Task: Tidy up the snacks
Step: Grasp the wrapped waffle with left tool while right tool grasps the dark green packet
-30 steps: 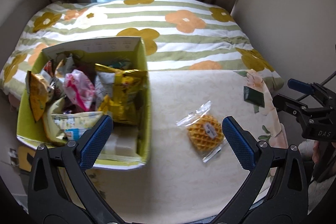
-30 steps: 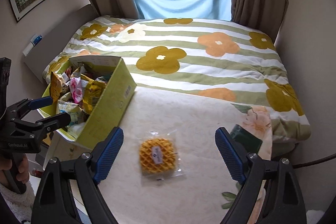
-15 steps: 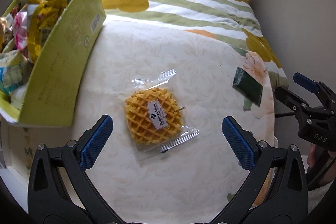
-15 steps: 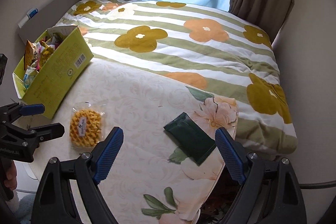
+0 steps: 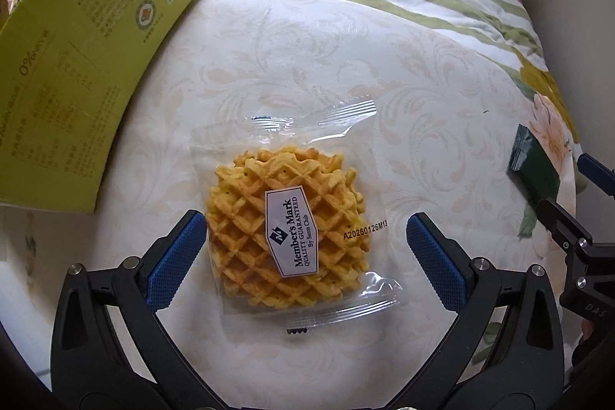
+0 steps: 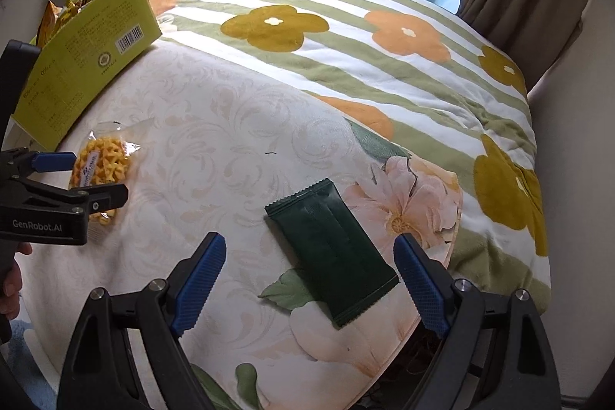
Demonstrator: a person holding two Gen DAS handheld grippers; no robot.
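Both claws have dropped close, wide open and empty: the left claw straddles the waffle packet, the right claw straddles the green packet, ready to grasp.

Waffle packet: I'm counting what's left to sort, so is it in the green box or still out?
Out. The waffle packet lies flat on the cream cloth, beside the green box.

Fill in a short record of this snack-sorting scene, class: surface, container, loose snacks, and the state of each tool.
Surface: cream cloth over a floral bedspread
Container: green box, at the left
Snack one: wrapped waffle, between the left tool tips
Snack two: dark green packet, between the right tool tips
Left tool: open
Right tool: open
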